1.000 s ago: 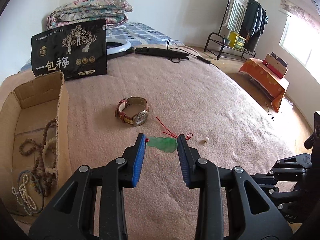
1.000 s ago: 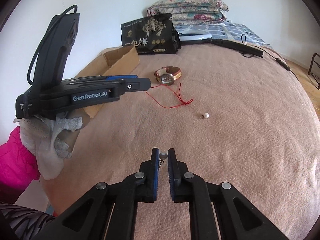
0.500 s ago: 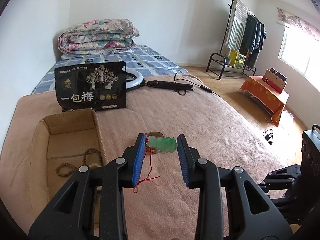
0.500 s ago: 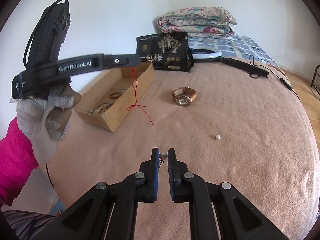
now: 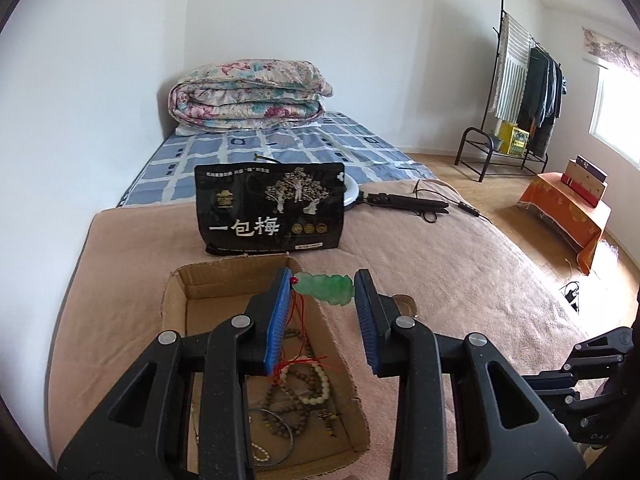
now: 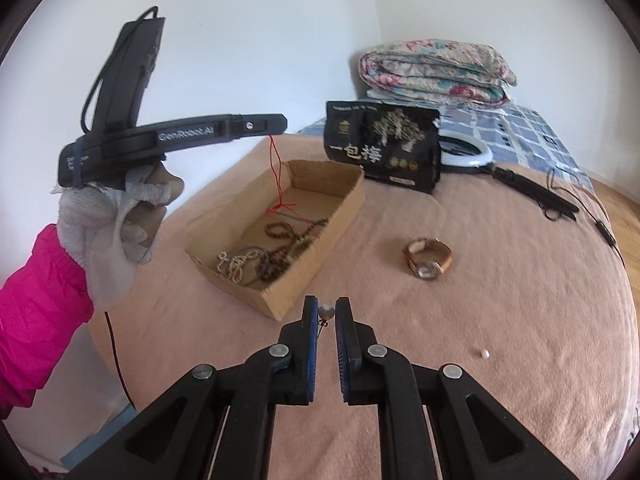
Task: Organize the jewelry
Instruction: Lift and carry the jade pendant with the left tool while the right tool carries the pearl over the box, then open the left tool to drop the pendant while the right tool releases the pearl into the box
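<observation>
The left gripper [image 5: 322, 290] is clamped across a green carved jade pendant [image 5: 326, 289], which spans crosswise between its blue pads, one end against each; the pendant's thin red cord [image 5: 298, 320] hangs from the end at the left pad and trails down into the open brown cardboard box [image 5: 178, 300] that lies directly below and ahead of these tongs. On the box floor, under the left finger, lie strands of brown and pale wooden beads [image 5: 304, 384] with a dark bangle and a small pearl strand beside them. Just beyond the box stands a black snack pouch with white Chinese lettering [image 5: 270, 210]. In the right wrist view the left gripper is held over the box by a hand in a grey knit glove [image 6: 116, 216] with a pink sleeve. The right gripper [image 6: 327, 312] is nearly closed, pinching a small silver heart-shaped charm [image 6: 327, 311] at its tips, raised above the pinkish-brown blanket [image 6: 500, 300] near the box's closest corner. To the right of and beyond these tongs lies a brown-strapped wristwatch [image 6: 427, 259]; nearer on the right, well apart from it, rests a single white pearl [image 6: 485, 354].
</observation>
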`<state>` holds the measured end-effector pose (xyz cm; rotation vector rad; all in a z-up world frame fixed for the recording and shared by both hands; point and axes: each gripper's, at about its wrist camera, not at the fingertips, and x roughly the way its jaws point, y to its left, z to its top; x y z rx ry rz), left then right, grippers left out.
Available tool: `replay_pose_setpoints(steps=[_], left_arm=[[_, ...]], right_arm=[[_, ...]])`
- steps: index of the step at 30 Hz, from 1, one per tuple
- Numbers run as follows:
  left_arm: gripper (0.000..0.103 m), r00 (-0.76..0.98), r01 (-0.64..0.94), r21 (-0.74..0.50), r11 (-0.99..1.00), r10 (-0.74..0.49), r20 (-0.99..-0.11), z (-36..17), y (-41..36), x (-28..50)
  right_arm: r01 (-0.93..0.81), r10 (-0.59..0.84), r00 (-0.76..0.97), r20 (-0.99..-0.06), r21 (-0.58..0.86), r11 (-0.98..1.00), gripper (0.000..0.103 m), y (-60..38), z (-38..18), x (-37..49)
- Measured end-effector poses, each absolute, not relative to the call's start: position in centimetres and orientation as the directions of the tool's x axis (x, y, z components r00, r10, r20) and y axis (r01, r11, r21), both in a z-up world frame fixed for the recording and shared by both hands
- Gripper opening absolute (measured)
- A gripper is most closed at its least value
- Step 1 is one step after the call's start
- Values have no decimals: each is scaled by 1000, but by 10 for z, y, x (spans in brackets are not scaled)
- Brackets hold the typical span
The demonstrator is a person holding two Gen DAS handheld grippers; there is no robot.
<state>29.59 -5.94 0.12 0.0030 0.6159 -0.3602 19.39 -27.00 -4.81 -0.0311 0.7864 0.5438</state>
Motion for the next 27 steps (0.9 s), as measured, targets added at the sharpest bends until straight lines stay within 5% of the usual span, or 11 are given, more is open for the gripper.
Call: replay_pose_setpoints(steps=[27], left_arm=[[32, 705, 183, -177, 967, -255, -662, -69, 17, 375]], right_arm=[[-542, 511, 485, -710, 214, 812, 6, -160, -79, 270]])
